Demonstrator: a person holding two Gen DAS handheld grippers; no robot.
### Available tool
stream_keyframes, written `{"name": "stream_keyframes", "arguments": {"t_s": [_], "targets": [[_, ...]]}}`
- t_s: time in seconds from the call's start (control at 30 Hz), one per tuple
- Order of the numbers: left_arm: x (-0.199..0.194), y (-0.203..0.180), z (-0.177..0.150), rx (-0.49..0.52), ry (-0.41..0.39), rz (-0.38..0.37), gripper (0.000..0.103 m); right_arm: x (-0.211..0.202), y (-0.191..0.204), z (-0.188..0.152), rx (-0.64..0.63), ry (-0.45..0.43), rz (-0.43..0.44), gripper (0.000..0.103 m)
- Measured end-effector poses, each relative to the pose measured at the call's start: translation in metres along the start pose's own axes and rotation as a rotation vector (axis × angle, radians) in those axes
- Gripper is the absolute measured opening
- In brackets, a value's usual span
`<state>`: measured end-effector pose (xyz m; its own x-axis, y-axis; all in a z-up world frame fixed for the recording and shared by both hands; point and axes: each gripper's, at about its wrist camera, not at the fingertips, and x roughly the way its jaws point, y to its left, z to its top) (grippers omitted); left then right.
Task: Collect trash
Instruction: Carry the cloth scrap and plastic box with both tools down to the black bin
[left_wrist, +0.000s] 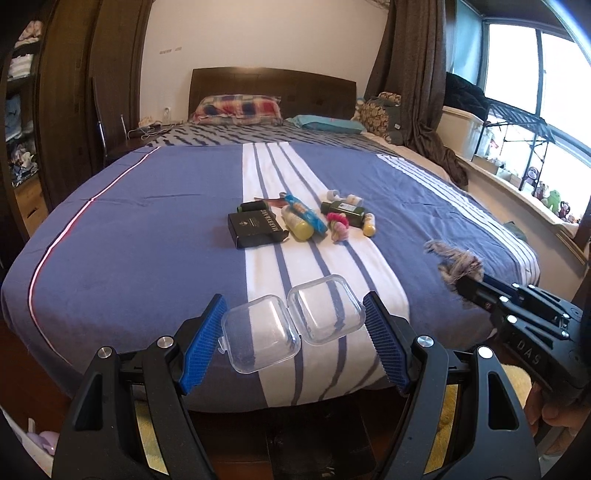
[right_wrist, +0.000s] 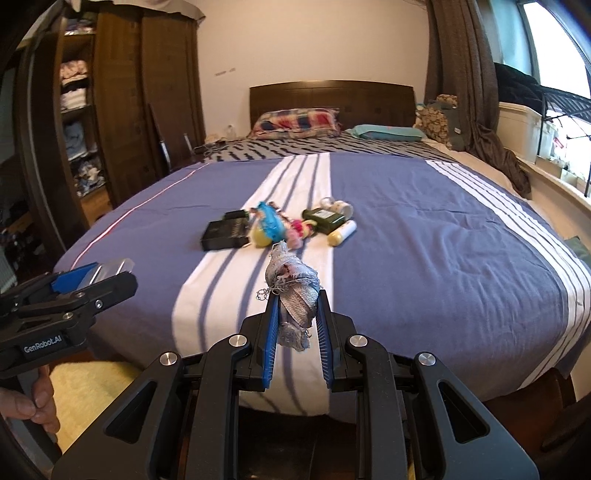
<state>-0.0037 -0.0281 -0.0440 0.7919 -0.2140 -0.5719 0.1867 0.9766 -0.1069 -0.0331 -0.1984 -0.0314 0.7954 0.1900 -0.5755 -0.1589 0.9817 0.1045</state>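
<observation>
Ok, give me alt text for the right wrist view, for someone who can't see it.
The right tongs pinch a frayed grey rag above the foot of a blue-and-white striped bed. At left, the left tongs hold a clear plastic case. Mid-bed lies a pile of small bottles and wrappers.

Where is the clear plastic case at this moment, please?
In the left wrist view, the clear plastic case is clamped open between the left gripper pads, at the bed's foot.
</observation>
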Motion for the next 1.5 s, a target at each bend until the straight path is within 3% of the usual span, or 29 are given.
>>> {"name": "stream_keyframes", "arguments": {"t_s": [0.2, 0.43, 1.03, 1.3, 1.5], "targets": [[-0.013, -0.002, -0.018, -0.001, 0.019, -0.001, 0.072, -0.002, 0.004, -0.022, 0.004, 0.066, 0.047, 0.021], [0.002, -0.003, -0.052, 0.005, 0.121, -0.017, 0.072, 0.008, 0.004, -0.051, 0.016, 0.161, 0.063, 0.021], [0.076, 0.005, -0.135, -0.024, 0.393, -0.034, 0.072, 0.072, 0.005, -0.121, 0.053, 0.43, 0.088, 0.021], [0.12, 0.011, -0.174, -0.061, 0.559, -0.094, 0.072, 0.103, 0.008, -0.148, 0.073, 0.573, 0.139, 0.021], [0.143, 0.01, -0.189, -0.046, 0.64, -0.104, 0.072, 0.125, 0.007, -0.162, 0.108, 0.663, 0.157, 0.021]]}}
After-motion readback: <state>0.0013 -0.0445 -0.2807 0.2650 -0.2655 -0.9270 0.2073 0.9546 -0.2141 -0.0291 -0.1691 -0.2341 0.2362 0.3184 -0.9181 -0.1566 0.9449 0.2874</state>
